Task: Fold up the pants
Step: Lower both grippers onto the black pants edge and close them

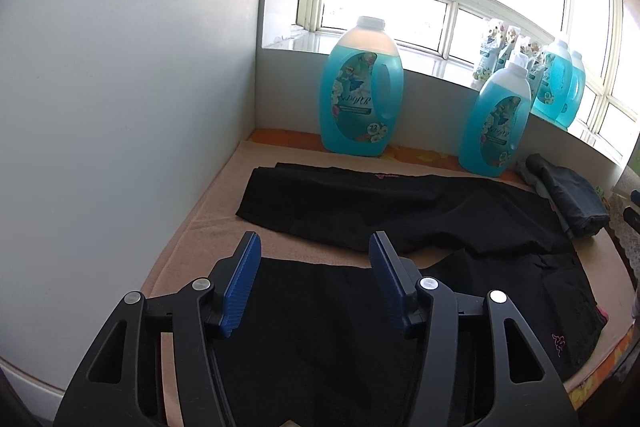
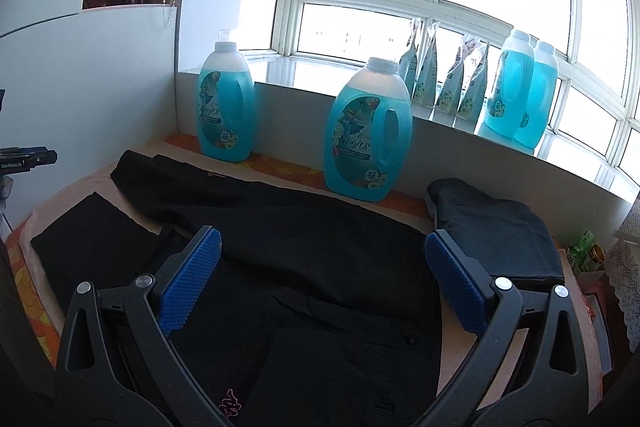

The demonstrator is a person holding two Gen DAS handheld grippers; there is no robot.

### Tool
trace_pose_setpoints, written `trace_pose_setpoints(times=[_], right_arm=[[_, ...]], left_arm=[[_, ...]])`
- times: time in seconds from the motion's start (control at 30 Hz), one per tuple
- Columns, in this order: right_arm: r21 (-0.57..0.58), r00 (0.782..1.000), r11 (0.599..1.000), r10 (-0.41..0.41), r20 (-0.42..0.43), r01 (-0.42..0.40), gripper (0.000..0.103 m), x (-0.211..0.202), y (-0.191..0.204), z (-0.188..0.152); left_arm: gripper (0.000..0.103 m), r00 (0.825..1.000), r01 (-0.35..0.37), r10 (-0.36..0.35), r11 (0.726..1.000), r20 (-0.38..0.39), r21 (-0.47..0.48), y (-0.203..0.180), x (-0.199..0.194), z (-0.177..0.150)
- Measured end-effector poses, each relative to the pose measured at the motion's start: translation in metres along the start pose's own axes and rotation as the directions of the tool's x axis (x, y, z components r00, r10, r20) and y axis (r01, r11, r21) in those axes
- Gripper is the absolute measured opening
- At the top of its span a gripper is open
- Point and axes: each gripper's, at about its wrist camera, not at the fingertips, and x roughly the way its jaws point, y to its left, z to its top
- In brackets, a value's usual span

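Black pants (image 1: 400, 211) lie spread flat on a beige cloth-covered table (image 1: 208, 227), legs pointing left, waist at the right with a small pink logo (image 1: 558, 343). They also show in the right wrist view (image 2: 304, 251). My left gripper (image 1: 314, 257) is open and empty, hovering over the near leg's end. My right gripper (image 2: 322, 251) is open wide and empty, above the waist and seat area; the pink logo (image 2: 230, 401) lies below it.
Two blue detergent bottles (image 1: 362, 91) (image 1: 494, 119) stand at the table's back edge. More bottles and pouches (image 2: 516, 91) sit on the windowsill. A folded dark garment (image 2: 500, 231) lies at the right. A white panel (image 1: 120, 107) borders the left side.
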Motion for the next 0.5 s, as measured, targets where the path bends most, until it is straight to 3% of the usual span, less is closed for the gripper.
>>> trace_pose_setpoints(times=[0.27,0.33,0.5], right_arm=[[-0.081,0.988,0.989,0.118,-0.096,-0.126,0.103,0.083,-0.002,0.044],[-0.097,0.982,0.984,0.139,-0.125,-0.152,0.093,0.107,0.0,0.056],[-0.171,0.968,0.965,0.168,-0.189,-0.2,0.086,0.169,0.011,0.07]], left_arm=[[0.055,0.999,0.007,-0.006,1.0,-0.048,0.026,-0.006,0.045,0.037],[0.055,0.998,0.009,-0.008,1.0,-0.064,0.018,-0.005,0.059,0.049],[0.055,0.992,0.0,-0.001,1.0,-0.128,-0.006,0.005,0.103,0.079]])
